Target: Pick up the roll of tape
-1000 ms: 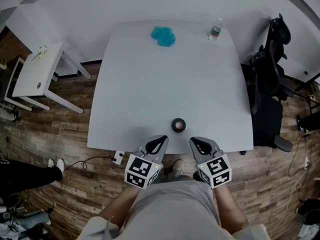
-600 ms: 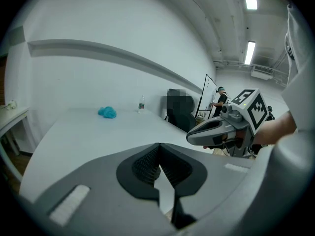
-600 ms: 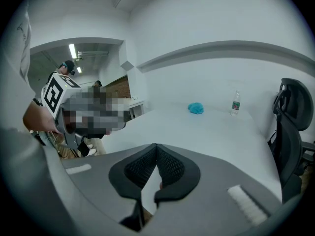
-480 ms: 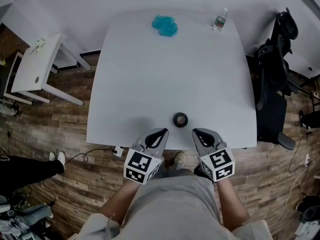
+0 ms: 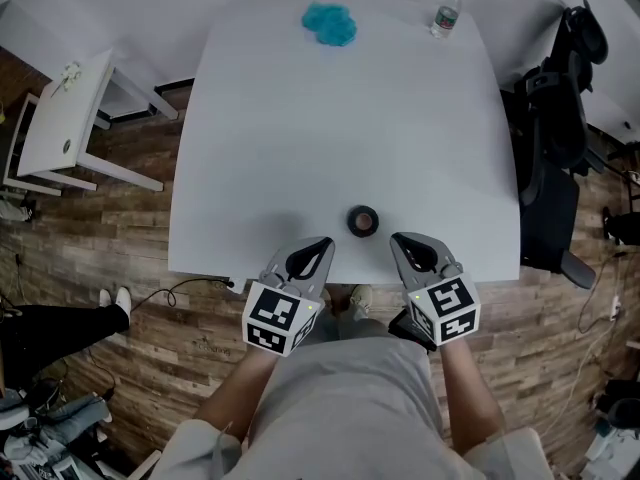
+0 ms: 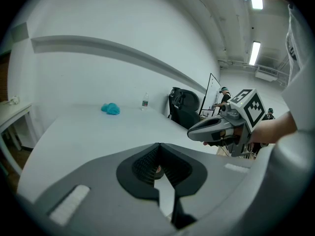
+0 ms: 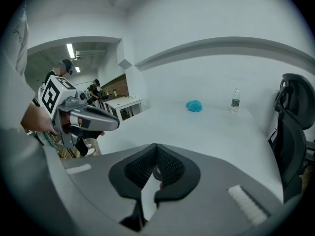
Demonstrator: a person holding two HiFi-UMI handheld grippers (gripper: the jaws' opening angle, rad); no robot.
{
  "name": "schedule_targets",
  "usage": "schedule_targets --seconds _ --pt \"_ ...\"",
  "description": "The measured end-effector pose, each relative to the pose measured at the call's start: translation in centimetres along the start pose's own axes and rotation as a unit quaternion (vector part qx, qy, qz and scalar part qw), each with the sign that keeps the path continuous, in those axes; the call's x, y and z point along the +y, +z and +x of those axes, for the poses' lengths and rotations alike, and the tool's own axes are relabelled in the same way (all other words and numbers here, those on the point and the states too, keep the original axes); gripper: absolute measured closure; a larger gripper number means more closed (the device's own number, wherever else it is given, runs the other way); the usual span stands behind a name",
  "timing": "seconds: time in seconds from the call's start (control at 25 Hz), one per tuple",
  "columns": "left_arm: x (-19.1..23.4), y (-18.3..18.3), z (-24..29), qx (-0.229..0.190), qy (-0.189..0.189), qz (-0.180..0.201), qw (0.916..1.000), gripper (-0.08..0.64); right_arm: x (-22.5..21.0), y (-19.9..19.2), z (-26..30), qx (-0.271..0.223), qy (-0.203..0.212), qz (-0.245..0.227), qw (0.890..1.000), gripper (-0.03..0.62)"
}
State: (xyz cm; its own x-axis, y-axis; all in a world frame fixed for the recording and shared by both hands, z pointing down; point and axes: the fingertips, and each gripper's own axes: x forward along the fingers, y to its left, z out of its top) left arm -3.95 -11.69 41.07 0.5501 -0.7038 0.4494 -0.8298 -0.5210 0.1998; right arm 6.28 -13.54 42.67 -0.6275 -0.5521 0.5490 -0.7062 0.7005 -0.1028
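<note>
The roll of tape (image 5: pixel 362 220) is small and dark, and lies flat near the front edge of the white table (image 5: pixel 300 138). My left gripper (image 5: pixel 326 241) is just left of it at the table's edge, shut and empty. To the roll's right, my right gripper (image 5: pixel 397 238) is also shut with nothing held. In the left gripper view the left gripper (image 6: pixel 158 145) has its jaws closed, and a bit of the tape (image 6: pixel 157 170) shows through the gap below them. The right gripper (image 6: pixel 221 129) hangs beside it. The right gripper view shows its own gripper (image 7: pixel 156 145) shut and the left gripper (image 7: pixel 83 117) alongside.
A blue cloth (image 5: pixel 329 23) and a water bottle (image 5: pixel 447 14) stand at the table's far edge. A small white side table (image 5: pixel 60 118) is at the left, and a black office chair (image 5: pixel 555 148) at the right. Someone's legs (image 5: pixel 50 333) reach in over the wooden floor.
Both grippers have eased a little forward to the table's near edge. The head view has shifted, so the table sits higher in the picture. Both stay shut.
</note>
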Motion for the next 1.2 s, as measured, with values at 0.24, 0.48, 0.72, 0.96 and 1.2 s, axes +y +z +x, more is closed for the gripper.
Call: schedule_targets --seconds 0.24,0.48,0.72,0.96,1.2 --pt "0.5 -0.2 0.5 0.004 0.001 -0.004 1.0 0.541 -0.4 -0.2 0.6 0.005 0.003 0.001 1.0 0.586" --pt "0.8 -0.4 1.5 0.008 0.001 -0.003 1.0 0.541 -1.0 -0.7 1.5 0.013 0.007 0.003 1.0 0.586" --pt "1.2 -1.2 2.2 0.015 -0.002 -0.011 0.9998 0.541 -1.4 -1.4 2.2 0.022 0.011 0.002 1.0 0.586" --pt "1.5 -1.6 2.8 0.02 -0.005 -0.014 0.9997 0.541 -1.7 -1.9 2.9 0.031 0.018 0.004 0.999 0.586" --pt "1.8 -2.4 3.3 0.027 -0.005 -0.017 0.9995 0.541 -2.0 -2.6 3.8 0.04 0.023 -0.001 0.999 0.585"
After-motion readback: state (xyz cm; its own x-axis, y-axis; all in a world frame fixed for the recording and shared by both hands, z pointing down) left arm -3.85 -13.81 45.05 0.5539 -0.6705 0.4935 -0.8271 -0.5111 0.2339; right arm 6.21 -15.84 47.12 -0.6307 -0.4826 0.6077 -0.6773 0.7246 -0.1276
